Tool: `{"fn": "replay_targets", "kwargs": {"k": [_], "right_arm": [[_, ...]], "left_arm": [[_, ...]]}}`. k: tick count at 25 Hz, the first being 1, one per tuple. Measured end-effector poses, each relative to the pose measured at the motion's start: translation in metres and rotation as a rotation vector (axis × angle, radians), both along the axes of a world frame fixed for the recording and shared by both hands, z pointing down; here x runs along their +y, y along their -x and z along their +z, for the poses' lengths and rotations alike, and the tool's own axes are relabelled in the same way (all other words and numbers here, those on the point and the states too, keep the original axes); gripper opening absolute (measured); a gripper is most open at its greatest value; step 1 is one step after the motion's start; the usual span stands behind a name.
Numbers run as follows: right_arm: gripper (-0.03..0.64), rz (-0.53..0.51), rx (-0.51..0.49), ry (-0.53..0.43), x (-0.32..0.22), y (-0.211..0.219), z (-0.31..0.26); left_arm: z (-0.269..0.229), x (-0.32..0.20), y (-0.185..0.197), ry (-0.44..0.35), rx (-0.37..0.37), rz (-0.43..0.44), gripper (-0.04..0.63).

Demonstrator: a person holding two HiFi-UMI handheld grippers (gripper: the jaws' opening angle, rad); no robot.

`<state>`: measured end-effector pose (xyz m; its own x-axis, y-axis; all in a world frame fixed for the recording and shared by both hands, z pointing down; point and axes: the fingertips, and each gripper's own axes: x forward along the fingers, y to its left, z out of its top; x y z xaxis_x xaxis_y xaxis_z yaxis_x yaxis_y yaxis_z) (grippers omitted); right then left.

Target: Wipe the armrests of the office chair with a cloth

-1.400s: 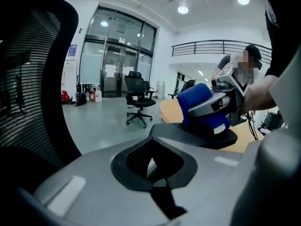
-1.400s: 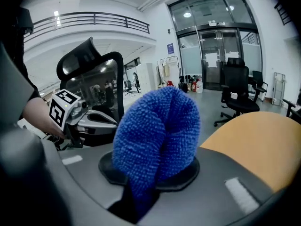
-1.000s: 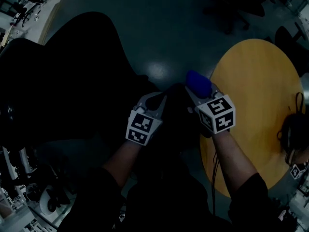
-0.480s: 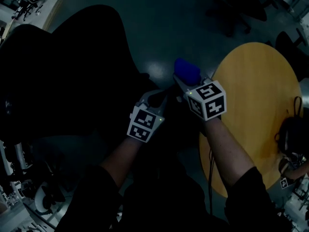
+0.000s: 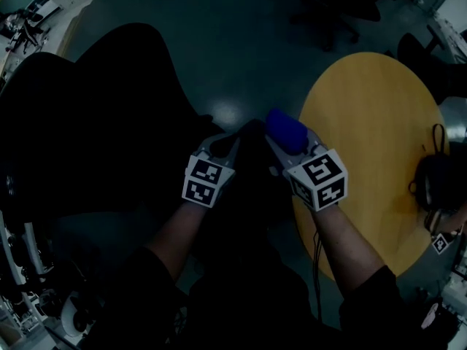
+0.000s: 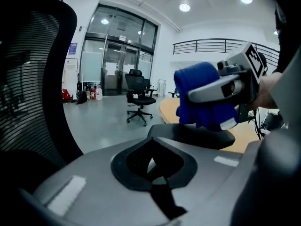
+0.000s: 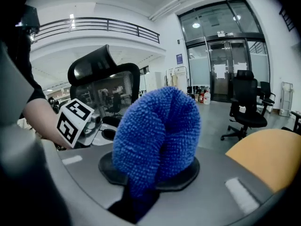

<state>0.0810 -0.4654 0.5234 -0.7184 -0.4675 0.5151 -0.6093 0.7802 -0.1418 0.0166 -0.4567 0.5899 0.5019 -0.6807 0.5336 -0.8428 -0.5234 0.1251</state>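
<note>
In the head view, the black office chair [image 5: 95,122] fills the left side, and its dark armrest [image 5: 252,143] runs between my two grippers. My right gripper [image 5: 288,143] is shut on a folded blue microfibre cloth [image 5: 284,130]. In the left gripper view the cloth [image 6: 200,98] rests on the armrest pad [image 6: 197,136]. In the right gripper view the cloth [image 7: 155,126] bulges out of the jaws and hides the armrest. My left gripper [image 5: 222,146] sits just left of the armrest, and its jaws [image 6: 154,147] are shut with nothing between them.
A round yellow table [image 5: 379,122] stands close on the right, with a black corded object [image 5: 434,181] near its far right edge. Other black office chairs [image 6: 138,98] stand on the grey floor farther off. Cluttered white benches [image 5: 29,6] line the far left.
My right gripper slid forward with the cloth along the armrest, then came back toward me. The left gripper stayed beside the armrest.
</note>
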Motion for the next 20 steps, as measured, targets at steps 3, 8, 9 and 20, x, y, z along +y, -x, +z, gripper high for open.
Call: {"fn": "replay_targets", "kwargs": {"k": [3, 8, 9, 20], "right_arm": [[0.103, 0.041, 0.006, 0.009, 0.027, -0.024, 0.0], [0.104, 0.093, 0.016, 0.024, 0.065, -0.062, 0.003], [0.103, 0.099, 0.022, 0.024, 0.072, -0.068, 0.005], [0.103, 0.167, 0.035, 0.112, 0.112, -0.091, 0.044]], "left_arm": [[-0.005, 0.005, 0.002, -0.007, -0.012, 0.018, 0.012], [-0.009, 0.009, 0.004, -0.008, -0.033, 0.04, 0.012], [-0.009, 0.01, 0.006, -0.006, -0.037, 0.042, 0.012], [0.012, -0.003, 0.007, 0.038, -0.067, 0.051, 0.012]]}}
